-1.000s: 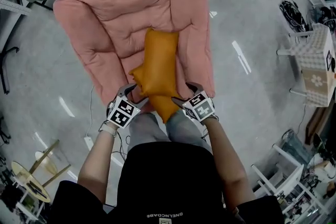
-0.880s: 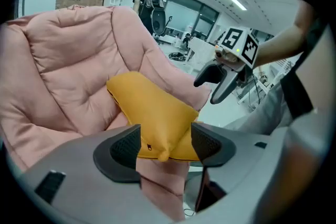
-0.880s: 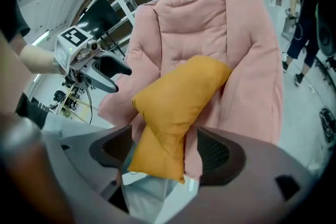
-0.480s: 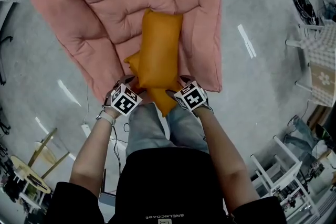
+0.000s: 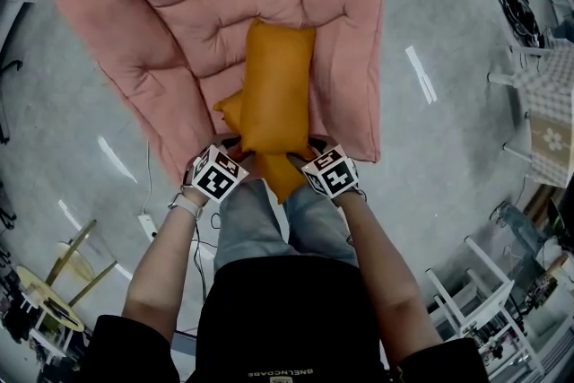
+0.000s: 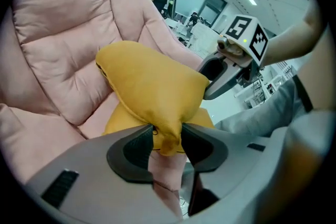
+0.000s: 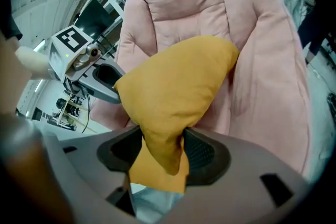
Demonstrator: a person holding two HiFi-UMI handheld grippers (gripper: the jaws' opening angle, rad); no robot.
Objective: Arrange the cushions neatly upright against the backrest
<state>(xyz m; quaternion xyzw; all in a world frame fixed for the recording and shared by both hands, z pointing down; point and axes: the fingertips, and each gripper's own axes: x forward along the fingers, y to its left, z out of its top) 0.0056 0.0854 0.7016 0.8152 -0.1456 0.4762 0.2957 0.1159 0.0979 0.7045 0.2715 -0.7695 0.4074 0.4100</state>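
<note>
An orange cushion [image 5: 276, 85] lies lengthwise on the seat of a pink padded chair [image 5: 179, 4], on top of a second orange cushion [image 5: 280, 177] that pokes out beneath it. My left gripper [image 5: 235, 148] is closing, and its pads pinch the top cushion's near left corner [image 6: 167, 136]. My right gripper [image 5: 309, 145] is closing too, with the near right corner [image 7: 160, 149] squeezed between its pads. In the left gripper view the right gripper [image 6: 226, 68] shows across the cushion. The lower cushion [image 7: 157, 178] hangs below the right jaws.
The person's grey-trousered legs [image 5: 269, 220] stand against the chair's front edge. A wooden stool [image 5: 54, 300] is at the lower left, a white rack [image 5: 475, 300] at the lower right. A cloth-covered table [image 5: 547, 121] and cables [image 5: 516, 4] are on the right.
Both grippers have moved in to the top cushion's near corners and their jaws have narrowed onto the fabric. The cushion sits a little straighter on the seat.
</note>
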